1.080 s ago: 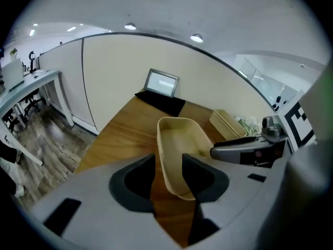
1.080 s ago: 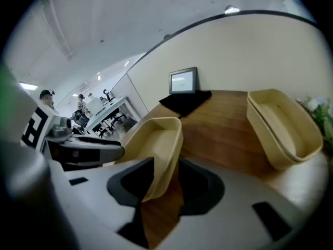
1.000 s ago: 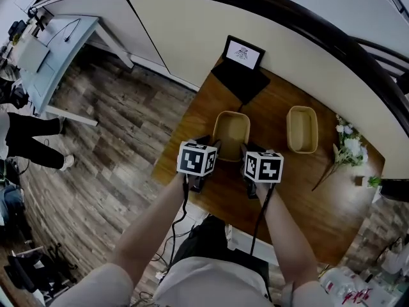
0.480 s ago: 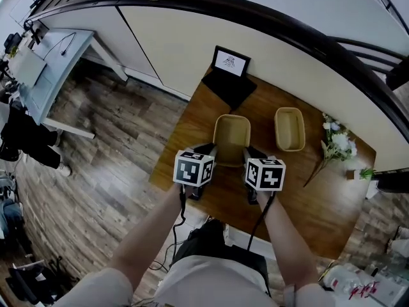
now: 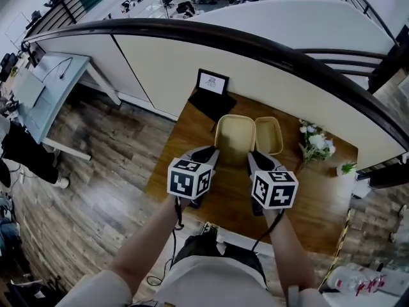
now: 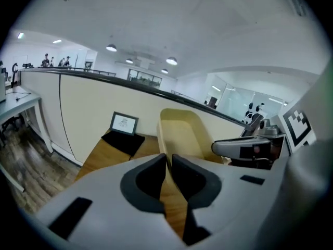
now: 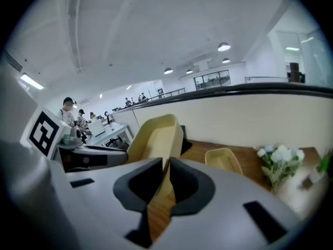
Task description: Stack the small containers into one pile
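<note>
Left gripper [image 5: 208,152] and right gripper [image 5: 254,156] jaws have just been closing, and now each pinches the thin rim of the smooth beige oblong container [image 5: 234,133].

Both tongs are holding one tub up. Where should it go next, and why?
Probably shift it sideways over the second container. The left tongs and right tongs have just closed on rims of the lifted container; the second one sits empty on the table beside it.
</note>
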A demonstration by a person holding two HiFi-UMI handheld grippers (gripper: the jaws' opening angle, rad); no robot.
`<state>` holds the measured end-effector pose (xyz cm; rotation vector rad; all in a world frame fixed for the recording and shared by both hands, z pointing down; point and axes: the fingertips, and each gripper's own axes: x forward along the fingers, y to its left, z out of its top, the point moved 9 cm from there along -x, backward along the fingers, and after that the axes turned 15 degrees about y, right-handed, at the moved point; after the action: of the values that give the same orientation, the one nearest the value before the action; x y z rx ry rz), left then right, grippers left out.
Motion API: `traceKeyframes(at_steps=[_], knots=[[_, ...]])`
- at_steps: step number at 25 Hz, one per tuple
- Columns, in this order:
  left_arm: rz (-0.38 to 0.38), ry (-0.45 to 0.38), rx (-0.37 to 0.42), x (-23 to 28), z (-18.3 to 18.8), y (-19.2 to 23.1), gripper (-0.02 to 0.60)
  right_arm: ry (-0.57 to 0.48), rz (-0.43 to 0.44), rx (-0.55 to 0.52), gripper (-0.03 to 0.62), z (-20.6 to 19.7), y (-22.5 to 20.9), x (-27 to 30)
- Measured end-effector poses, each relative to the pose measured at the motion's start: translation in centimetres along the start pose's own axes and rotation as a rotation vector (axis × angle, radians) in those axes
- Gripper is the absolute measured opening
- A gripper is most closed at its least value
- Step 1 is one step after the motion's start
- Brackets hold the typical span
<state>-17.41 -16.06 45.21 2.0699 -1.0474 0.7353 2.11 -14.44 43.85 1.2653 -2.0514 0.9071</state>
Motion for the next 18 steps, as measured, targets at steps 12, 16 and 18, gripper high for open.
traceKeyframes(at_steps=[12, 16, 18], knots=[[-0.079, -0.125, 0.129, -5.5, 1.5, -11.1, 0.040, -0.186, -0.076, 0.017, 0.040, -2.0, -1.2, -13.6], [-0.122, -0.131, 0.163, -6.6, 0.5, -14.4, 0.041, -0.202, -0.090, 0.024, 0.038, -3.8, -1.9, -17.2], [-0.132, -0.129, 0.178, -6.9, 0.0, -15.7, 0.041, -0.213, -0.084, 0.046, 0.038, -4.8, -2.1, -18.7]])
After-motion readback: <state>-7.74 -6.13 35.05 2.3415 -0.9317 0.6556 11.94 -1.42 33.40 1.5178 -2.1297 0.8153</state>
